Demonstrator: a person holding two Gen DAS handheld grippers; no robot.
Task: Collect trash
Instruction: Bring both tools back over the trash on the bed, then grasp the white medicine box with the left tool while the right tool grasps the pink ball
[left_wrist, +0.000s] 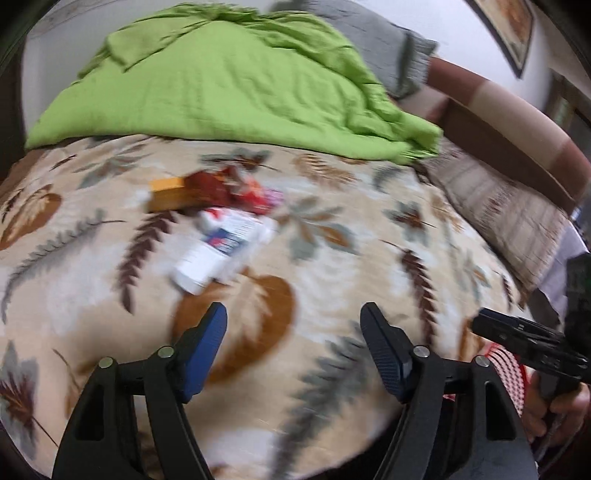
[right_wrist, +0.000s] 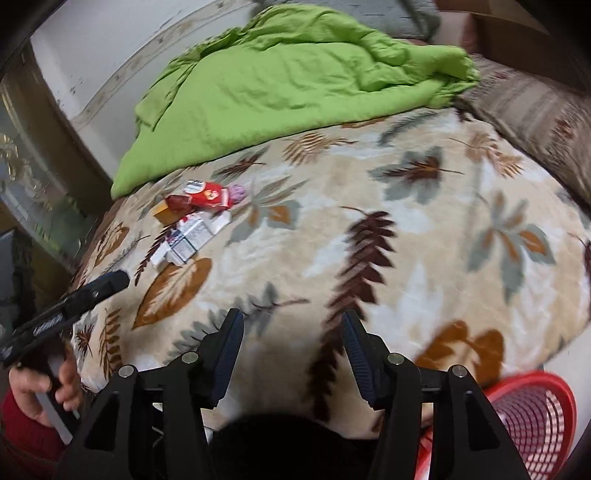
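Bed with leaf-print blanket (right_wrist: 369, 229), one green quilt (right_wrist: 280, 85) at its far end, one small trash pile (right_wrist: 201, 214) mid-blanket, one red basket (right_wrist: 532, 413) near edge, left hand-held gripper (left_wrist: 293, 325) spread, empty, right hand-held gripper (right_wrist: 291, 330) spread, empty.

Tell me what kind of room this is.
Most likely a bedroom. A bed spread with a leaf-patterned blanket fills both views, a crumpled green quilt and a grey pillow lie at its far side, and a framed picture hangs on the wall.
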